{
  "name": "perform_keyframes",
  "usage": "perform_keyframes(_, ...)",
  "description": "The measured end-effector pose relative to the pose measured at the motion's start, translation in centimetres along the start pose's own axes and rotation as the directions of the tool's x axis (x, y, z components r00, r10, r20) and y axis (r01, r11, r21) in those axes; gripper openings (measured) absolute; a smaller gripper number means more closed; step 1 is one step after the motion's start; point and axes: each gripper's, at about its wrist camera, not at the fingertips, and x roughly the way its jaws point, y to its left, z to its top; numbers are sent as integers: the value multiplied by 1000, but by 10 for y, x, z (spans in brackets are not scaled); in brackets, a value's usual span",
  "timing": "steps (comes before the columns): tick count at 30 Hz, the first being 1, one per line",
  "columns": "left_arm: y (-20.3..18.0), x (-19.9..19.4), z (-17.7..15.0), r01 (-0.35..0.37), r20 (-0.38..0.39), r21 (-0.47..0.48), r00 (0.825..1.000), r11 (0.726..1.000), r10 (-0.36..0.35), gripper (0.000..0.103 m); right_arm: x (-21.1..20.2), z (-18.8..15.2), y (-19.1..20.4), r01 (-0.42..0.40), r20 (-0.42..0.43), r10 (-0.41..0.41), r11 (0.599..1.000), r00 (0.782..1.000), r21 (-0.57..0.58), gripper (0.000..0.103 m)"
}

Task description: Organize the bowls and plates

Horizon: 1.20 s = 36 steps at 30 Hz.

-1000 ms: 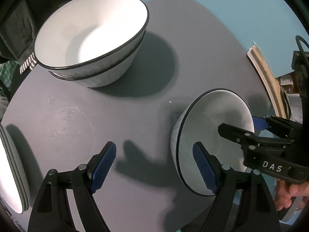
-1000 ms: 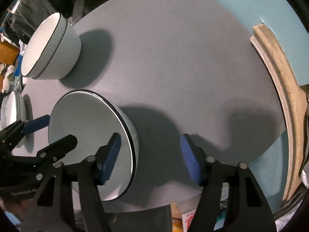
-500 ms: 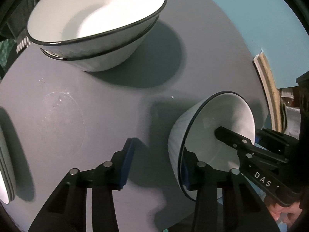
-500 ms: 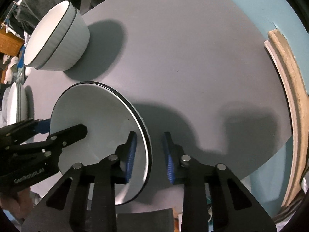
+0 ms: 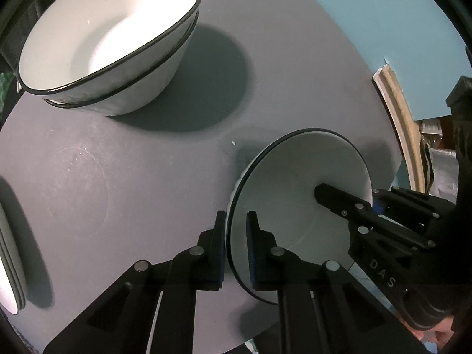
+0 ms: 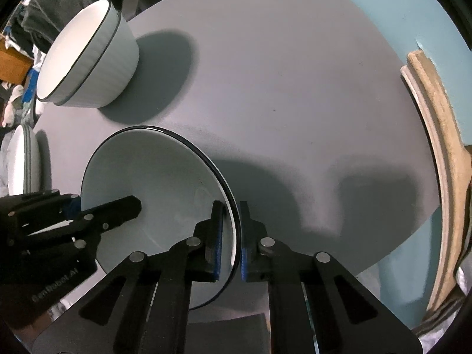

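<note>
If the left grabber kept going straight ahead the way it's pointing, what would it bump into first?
The left gripper, clamped on the rim of the white black-rimmed bowl, points across the round grey table. Probably bare tabletop comes first; the stacked white bowls sit farther off to the left, though depth is unclear.

table: round, grey (image 6: 295,88) | floor: teal (image 5: 383,14) | trim: curved wooden (image 6: 436,153)

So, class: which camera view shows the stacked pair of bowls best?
The left wrist view: the stacked bowls fill the upper left, with the white inside and both black rims clear. In the right wrist view the same stack sits smaller and further off, showing mostly its ribbed outer wall.
</note>
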Motion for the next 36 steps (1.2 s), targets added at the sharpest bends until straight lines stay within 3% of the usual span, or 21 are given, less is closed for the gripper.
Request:
perform_keyframes(17, 18, -17, -11, -8, -11, -91, 1000, 996, 7, 12, -11, 20, 34, 12, -7, -13, 999, 1000, -37, 8)
perform_keyframes(25, 17, -42, -20, -26, 51, -117, 998, 993, 32, 12, -31, 26, 40, 1, 8, 0, 997, 1000, -78, 8)
perform_keyframes(36, 31, -92, 5, -31, 153, -184, 986, 982, 60, 12, -56, 52, 66, -18, 62, 29, 986, 998, -164, 8)
